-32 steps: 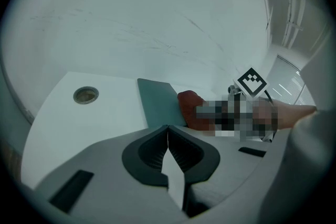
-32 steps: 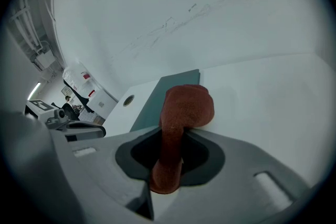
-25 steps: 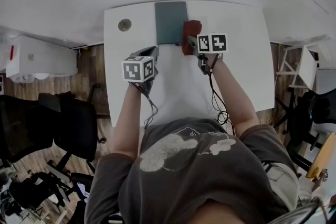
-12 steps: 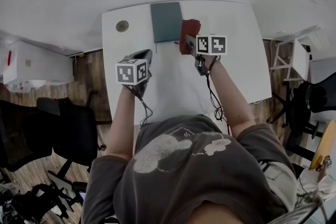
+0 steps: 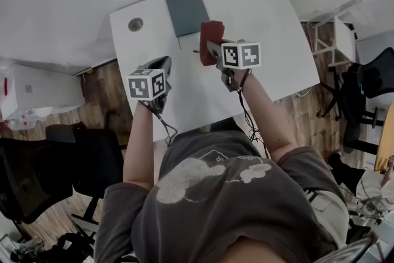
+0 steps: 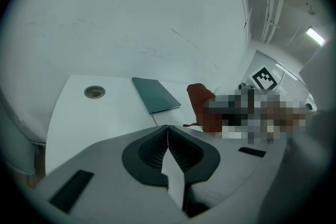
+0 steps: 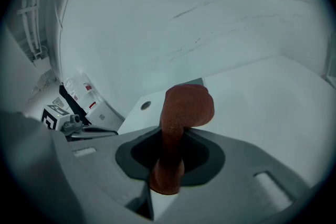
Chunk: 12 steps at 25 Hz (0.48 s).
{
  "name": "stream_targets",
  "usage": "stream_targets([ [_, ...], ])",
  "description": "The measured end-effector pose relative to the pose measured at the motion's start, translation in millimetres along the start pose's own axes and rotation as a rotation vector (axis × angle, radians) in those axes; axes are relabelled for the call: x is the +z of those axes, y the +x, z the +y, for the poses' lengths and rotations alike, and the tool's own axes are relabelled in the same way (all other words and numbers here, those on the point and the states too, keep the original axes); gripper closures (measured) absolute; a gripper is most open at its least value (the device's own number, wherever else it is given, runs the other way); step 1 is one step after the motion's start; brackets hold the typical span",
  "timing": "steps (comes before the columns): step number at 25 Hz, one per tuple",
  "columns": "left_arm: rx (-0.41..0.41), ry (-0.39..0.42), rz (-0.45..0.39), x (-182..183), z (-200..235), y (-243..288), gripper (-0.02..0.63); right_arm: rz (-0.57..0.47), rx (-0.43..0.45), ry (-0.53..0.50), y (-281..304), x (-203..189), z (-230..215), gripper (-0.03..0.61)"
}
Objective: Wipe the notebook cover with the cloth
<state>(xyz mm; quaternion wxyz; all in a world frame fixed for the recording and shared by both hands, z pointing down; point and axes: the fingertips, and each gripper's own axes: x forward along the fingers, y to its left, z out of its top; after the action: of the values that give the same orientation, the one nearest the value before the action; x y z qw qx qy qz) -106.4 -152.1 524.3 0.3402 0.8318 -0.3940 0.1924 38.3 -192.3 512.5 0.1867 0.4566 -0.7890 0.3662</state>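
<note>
And there it was: the right gripper (image 7: pixel 169 150) had its jaws pinched tight on the red cloth (image 7: pixel 187 106), the loose end flopping over above them. From the head view the cloth hung over the white table (image 5: pixel 271 15), just beside the near right corner of the notebook (image 5: pixel 186 12), apparently not touching it. The notebook lay flat and closed at the table's far edge, with a small round hole (image 5: pixel 135 24) off to its left. The left gripper (image 6: pixel 168 140) waited nearer the person, jaws pressed together with nothing between them.

By my reading the cloth was in hand and the wipe itself had not yet begun. Next up, the cloth wanted carrying over the dark cover, lowering until it pressed flat, then sweeping across. The idle left gripper could well steady the notebook so it didn't slide.
</note>
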Motion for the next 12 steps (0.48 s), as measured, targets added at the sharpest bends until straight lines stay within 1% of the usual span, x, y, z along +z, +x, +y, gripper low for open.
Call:
stream_targets([
  [4,-0.027,0.014,0.021,-16.3,1.1,-4.3,0.62,-0.008,-0.022,0.012,-15.1,-26.6,11.4,0.499],
  [8,-0.044,0.007,0.026,-27.9,-3.7,-13.0,0.62,0.02,-0.024,0.023,-22.5,-51.3,21.1,0.499],
  [12,-0.06,0.007,0.002,-25.7,-12.0,-16.3,0.62,0.017,-0.028,0.038,-23.3,-54.7,17.6,0.499],
])
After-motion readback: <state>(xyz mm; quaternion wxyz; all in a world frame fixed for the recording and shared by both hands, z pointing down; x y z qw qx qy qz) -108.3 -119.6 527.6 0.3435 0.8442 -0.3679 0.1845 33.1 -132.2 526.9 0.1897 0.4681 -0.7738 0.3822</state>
